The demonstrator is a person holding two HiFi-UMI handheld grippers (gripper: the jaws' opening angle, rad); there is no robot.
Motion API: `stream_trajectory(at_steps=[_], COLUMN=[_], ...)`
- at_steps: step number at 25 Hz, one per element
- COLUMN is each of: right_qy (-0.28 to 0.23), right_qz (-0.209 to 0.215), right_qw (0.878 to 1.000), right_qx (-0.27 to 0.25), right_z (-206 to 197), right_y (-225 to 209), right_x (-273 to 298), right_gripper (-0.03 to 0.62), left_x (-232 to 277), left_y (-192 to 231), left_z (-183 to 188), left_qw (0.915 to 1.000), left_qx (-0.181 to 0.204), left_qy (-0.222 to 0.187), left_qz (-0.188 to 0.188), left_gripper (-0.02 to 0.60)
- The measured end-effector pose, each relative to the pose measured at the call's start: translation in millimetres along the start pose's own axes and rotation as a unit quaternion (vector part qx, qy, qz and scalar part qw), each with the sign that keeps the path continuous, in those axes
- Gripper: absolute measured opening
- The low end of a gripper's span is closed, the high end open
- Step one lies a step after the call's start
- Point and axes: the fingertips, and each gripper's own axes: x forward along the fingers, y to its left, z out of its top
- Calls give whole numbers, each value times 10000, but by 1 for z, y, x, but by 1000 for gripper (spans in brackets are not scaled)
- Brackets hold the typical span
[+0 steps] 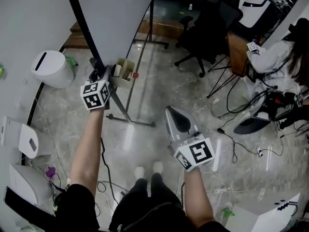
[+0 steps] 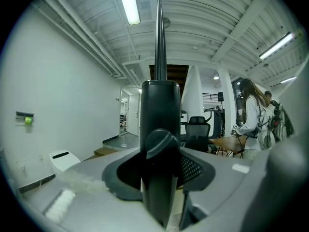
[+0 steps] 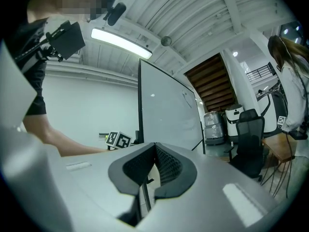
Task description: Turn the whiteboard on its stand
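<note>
The whiteboard point(image 1: 116, 13) stands tilted on its black metal stand point(image 1: 129, 119); its black edge runs down to my left gripper point(image 1: 99, 70). That gripper is shut on the whiteboard's black side frame point(image 2: 159, 105), just where a round black knob point(image 2: 161, 141) sits between the jaws. My right gripper point(image 1: 175, 112) hangs free lower right of the stand, shut with nothing in it. In the right gripper view the pads meet at the tips point(image 3: 155, 146), and the board point(image 3: 166, 110) rises ahead with the left gripper's marker cube point(image 3: 118, 140) beside it.
A small tray point(image 1: 123, 74) hangs on the stand. A white bin point(image 1: 50, 69) sits left by the wall. A black office chair point(image 1: 212, 28), a tripod point(image 1: 224, 81) and a seated person point(image 1: 275, 57) are at right. Cables point(image 1: 241, 144) trail across the floor.
</note>
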Motion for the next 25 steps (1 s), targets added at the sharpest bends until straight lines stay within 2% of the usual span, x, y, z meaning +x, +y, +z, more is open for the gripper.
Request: stream_trajectory(at_steps=[25], right_qy=[-115], right_qz=[90], right_qw=[9998], right_qx=[-147], right_z=[15], right_y=[35], right_x=[-24], right_gripper=[9], left_x=[-83], left_y=[-1], left_z=[-18], left_qw=[9999], left_qx=[88], left_qy=[70], left_qz=[-80], left_gripper=[183])
